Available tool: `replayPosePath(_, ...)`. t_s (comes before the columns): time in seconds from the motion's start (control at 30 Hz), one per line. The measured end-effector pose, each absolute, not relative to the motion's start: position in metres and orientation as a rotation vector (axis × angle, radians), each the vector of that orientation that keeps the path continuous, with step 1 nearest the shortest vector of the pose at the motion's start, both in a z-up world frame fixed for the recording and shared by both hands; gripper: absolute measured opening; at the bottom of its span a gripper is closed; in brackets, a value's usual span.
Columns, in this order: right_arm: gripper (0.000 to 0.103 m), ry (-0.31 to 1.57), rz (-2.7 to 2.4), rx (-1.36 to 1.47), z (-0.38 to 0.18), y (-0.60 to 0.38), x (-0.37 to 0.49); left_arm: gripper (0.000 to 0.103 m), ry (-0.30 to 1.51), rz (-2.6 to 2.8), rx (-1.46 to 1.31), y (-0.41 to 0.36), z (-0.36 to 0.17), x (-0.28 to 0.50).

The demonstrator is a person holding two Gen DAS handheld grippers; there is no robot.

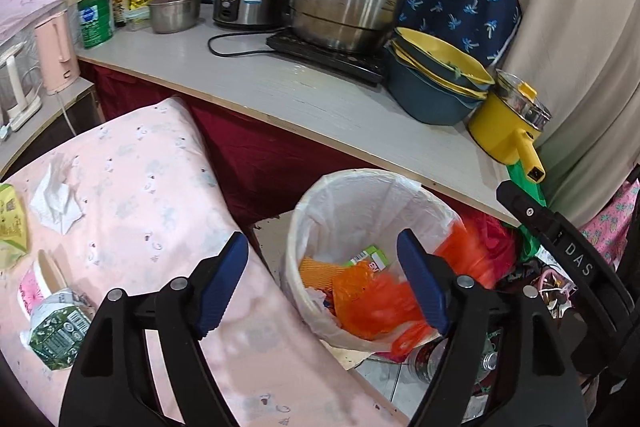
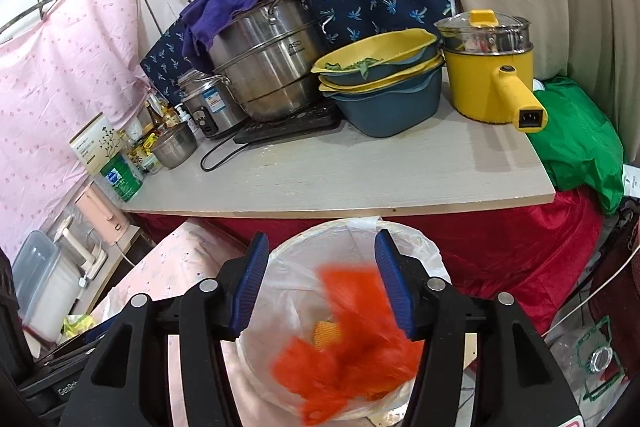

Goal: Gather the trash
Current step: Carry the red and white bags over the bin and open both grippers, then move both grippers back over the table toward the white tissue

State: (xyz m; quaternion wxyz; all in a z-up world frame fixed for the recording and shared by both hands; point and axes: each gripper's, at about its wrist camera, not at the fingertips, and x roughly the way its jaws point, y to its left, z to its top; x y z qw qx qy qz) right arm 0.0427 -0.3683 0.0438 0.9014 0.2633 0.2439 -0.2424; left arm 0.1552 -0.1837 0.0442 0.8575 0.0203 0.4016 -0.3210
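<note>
Orange bag (image 2: 352, 339) blurred, bin (image 2: 404, 239) rim cut off

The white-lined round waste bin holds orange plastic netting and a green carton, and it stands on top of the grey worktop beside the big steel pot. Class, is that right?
One slip. The white-lined round waste bin stands low down in front of the grey worktop, below its edge, not on it. The left wrist view shows this. The orange plastic netting and green carton are inside.

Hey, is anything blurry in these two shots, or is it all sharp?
Right wrist view: the orange plastic bag over the trash bin is motion-smeared, the pots behind sharp. Left wrist view: the same bag is partly smeared; edges bend from the fisheye.
</note>
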Motion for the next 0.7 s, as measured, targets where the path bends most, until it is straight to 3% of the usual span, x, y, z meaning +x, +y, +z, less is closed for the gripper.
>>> replayPosePath(0.43, 0.058, 0.512, -0.431, 0.502, 0.059, -0.336, 0.063, 0.073, 0.836, -0.574, -0.021, -0.127, 0.046, 0.164)
replayPosePath(0.7, 0.059, 0.531, -0.357, 0.466, 0.064, -0.302, 0.084, 0.081, 0.826, -0.462, -0.054, -0.077, 0.044, 0.17)
